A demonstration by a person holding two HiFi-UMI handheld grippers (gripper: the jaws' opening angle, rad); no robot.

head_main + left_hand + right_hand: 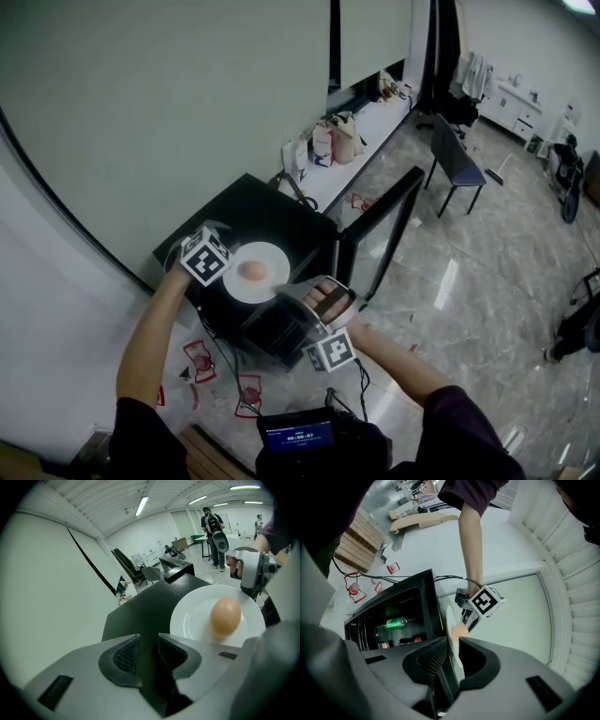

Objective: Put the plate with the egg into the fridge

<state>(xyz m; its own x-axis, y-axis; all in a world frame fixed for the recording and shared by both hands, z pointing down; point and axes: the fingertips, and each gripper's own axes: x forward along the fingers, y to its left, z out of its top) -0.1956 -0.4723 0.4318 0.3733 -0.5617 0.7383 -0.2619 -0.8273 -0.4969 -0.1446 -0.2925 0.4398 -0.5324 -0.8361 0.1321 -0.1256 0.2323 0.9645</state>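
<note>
**Plate (274, 253) with egg (252, 271) on fridge (281, 216) top, door open**

The black fridge is seen standing on the floor (487, 244), with its door (384, 225) swung open at the right. The white plate is laid flat on the fridge top, near its front edge. Its front-right rim is clamped between the narrowly set jaws of the right hand-held gripper (451, 651). The left hand-held gripper (149, 644) is held at the plate's left rim, jaws apart, nothing between them. The egg is rested at the plate's centre. A green can (396, 623) is seen inside the fridge.
</note>
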